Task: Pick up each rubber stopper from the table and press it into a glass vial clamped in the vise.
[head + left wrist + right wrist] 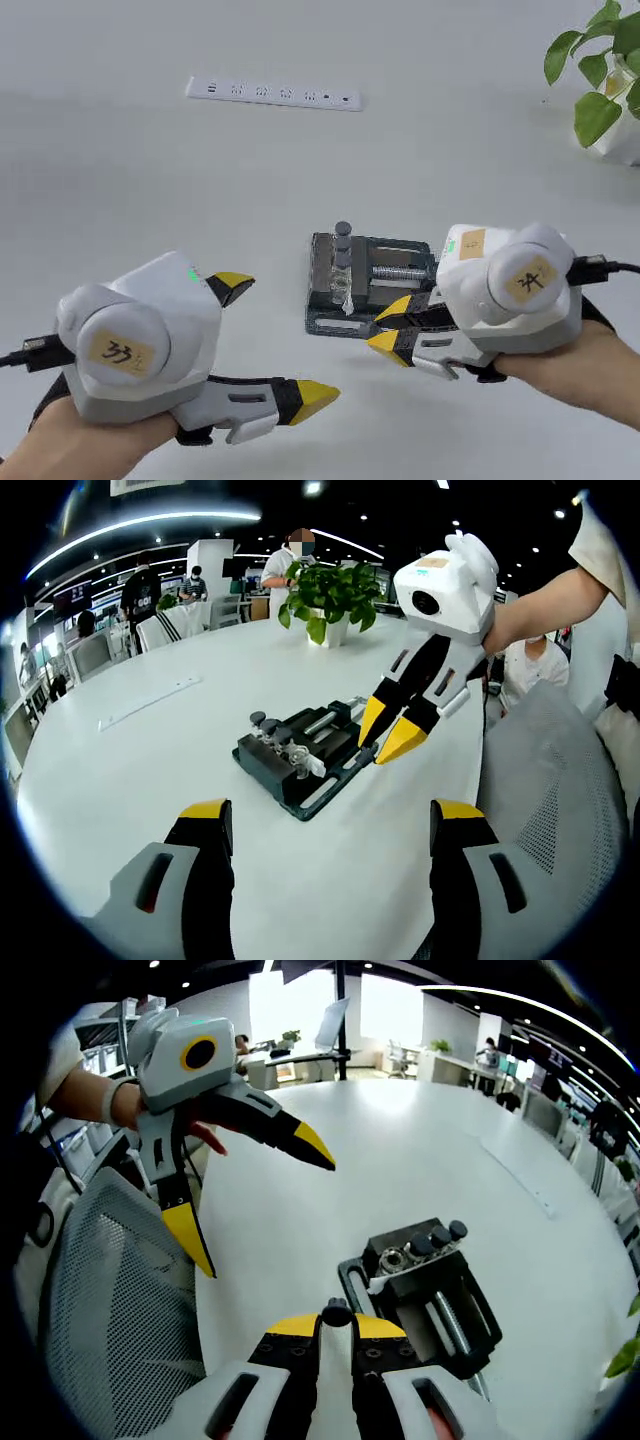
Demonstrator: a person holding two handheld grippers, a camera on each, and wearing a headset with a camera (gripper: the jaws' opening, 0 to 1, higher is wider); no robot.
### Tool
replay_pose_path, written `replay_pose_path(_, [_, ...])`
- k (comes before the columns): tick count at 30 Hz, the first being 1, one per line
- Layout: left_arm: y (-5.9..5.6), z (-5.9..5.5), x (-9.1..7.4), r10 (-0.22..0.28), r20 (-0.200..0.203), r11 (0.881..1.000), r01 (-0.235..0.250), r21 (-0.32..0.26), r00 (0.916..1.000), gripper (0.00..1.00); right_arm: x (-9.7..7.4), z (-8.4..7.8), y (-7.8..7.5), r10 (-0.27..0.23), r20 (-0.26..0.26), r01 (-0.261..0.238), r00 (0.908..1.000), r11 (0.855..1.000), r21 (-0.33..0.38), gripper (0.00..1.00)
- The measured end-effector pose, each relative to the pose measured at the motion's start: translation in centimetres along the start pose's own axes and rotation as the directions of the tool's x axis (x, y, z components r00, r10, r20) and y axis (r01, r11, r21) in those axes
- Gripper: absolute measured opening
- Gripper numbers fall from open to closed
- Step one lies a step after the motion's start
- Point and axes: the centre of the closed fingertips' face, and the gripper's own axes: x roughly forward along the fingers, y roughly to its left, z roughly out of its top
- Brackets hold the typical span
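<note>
stopper heads for the vise

the right tool, jaws pinched together on a small dark rubber stopper, hovers just beside the black vise on the white surface; the left tool hangs near, jaws wide apart and empty. in the right gripper view, three capped vials stand in the vise and one glass vial beside them looks open. the carry appears to be the step in hand; the next move likely calls for lining the stopper over that open mouth and pressing straight down
</note>
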Motion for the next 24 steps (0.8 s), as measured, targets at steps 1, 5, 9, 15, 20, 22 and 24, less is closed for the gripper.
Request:
replay_pose_path(1, [-0.1, 0.1, 0.1, -0.006, 0.002, 1.000, 0.006, 0.008, 1.0000, 0.78, -0.4, 0.0, 0.3, 0.030, -0.021, -0.031, 0.9993, 0.999, -0.031, 0.06])
replay_pose_path(5, [-1.5, 1.2, 0.6, -0.066, 0.008, 0.996, 0.065, 0.054, 0.9978, 0.68, -2.5, 0.5, 0.4, 0.081, -0.097, -0.094, 0.9921, 0.984, -0.148, 0.06])
replay_pose_path(9, [-3.3, 3.0, 1.2, -0.143, 0.038, 0.988, 0.140, 0.070, 0.9891, 0.52, -4.4, 1.3, 0.6, 0.124, -0.163, -0.163, 0.9788, 0.953, -0.255, 0.06])
replay_pose_path(15, [-5.5, 4.8, 2.4, -0.212, 0.047, 0.972, 0.206, 0.109, 0.9761, 0.39, -6.5, 1.1, 1.1, 0.169, -0.309, -0.273, 0.9360, 0.902, -0.335, 0.06])
replay_pose_path(20, [-7.2, 6.0, 3.0, -0.265, 0.049, 0.957, 0.257, 0.139, 0.9629, 0.33, -7.2, 1.2, 2.1, 0.213, -0.363, -0.339, 0.9073, 0.880, -0.333, 0.06])
replay_pose_path(22, [-7.7, 6.4, 3.3, -0.284, 0.056, 0.950, 0.274, 0.150, 0.9571, 0.31, -7.2, 1.1, 2.3, 0.214, -0.385, -0.353, 0.8980, 0.871, -0.341, 0.06])
replay_pose_path(24, [-8.2, 6.6, 3.5, -0.306, 0.054, 0.943, 0.295, 0.153, 0.9507, 0.25, -7.1, 1.1, 2.4, 0.219, -0.399, -0.366, 0.8905, 0.866, -0.341, 0.06])
